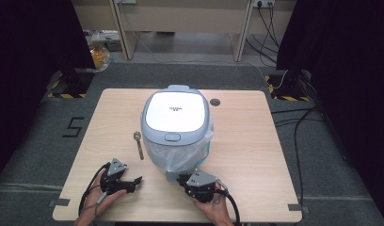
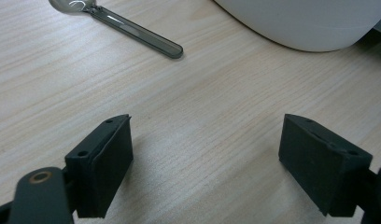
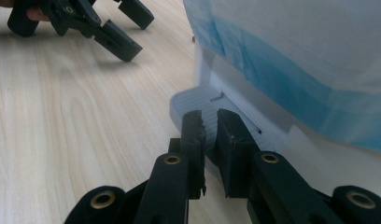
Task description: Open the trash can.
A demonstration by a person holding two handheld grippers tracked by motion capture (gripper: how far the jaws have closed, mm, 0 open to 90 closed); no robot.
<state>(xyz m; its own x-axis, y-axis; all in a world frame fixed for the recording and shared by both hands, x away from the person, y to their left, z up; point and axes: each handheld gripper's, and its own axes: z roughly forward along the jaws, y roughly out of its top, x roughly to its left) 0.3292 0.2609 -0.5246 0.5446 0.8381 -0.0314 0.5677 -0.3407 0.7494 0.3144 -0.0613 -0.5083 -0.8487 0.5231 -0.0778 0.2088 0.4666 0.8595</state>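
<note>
My table [image 1: 256,141] is pale wood with fine straight grain; ahead of my left tongs [image 1: 133,183], all black, lies a dark grey-green spoon [image 1: 139,144] with a shiny bowl; beside my right tongs [image 1: 183,180], black with brass-coloured rivets, the cooker [image 1: 175,115] is grey-blue with a white lid, wrapped in clear plastic [image 1: 185,153] edged blue.

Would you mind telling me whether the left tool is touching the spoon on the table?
Apart. In the left gripper view, bare tabletop lies between the open left tool and the spoon; the high view shows the same gap.
</note>
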